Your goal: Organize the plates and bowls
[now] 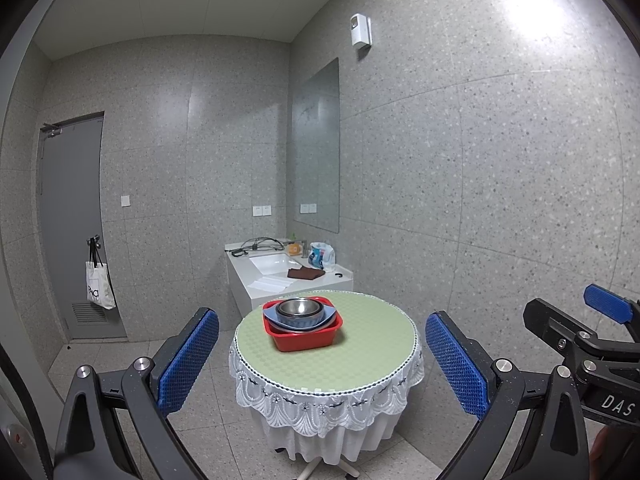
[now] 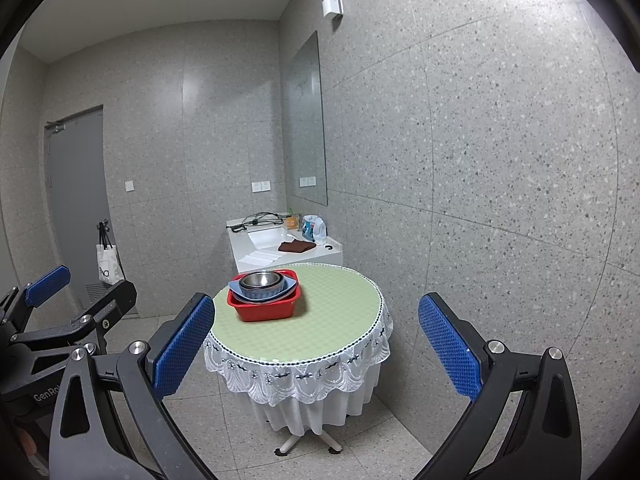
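Observation:
A red square basin sits on a round table with a green top and white lace cloth. In the basin lie a light blue dish and a steel bowl stacked on top. My left gripper is open and empty, well short of the table. My right gripper is open and empty, also short of the table. Each gripper shows at the edge of the other's view.
A white sink counter stands behind the table with a brown cloth, bottles and cables. A mirror hangs on the right wall. A grey door with a hanging tote bag is at left.

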`<state>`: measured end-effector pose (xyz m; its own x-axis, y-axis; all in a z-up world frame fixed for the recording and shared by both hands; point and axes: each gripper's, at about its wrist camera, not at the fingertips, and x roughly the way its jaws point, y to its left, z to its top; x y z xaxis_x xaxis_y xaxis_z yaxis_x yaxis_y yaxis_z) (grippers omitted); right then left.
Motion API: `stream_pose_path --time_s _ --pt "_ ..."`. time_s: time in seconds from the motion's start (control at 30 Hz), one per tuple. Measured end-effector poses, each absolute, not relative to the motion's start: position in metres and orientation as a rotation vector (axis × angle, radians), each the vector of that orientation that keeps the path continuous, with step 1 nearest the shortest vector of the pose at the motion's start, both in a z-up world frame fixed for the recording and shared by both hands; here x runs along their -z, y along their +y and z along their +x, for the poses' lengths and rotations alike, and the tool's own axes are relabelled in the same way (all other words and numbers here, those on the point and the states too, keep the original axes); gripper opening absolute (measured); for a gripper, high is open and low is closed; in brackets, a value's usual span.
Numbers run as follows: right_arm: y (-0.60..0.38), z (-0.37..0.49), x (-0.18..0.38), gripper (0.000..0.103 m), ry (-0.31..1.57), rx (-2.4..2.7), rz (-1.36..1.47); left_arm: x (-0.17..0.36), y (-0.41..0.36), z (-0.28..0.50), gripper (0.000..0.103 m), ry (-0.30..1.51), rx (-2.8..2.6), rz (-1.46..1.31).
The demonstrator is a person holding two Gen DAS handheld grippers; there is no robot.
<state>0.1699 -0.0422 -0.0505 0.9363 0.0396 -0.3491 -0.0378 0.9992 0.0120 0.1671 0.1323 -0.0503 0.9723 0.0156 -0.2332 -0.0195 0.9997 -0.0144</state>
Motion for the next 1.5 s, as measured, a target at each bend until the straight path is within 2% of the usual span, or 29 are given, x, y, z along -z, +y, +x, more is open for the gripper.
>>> stream_pose_path --time_s 1.5 --pt "-0.0433 0.1772 0.0538 0.103 0.363 -0.045 0.002 0.0526 0.1354 0.1762 0.102 0.235 -0.024 -0.012"
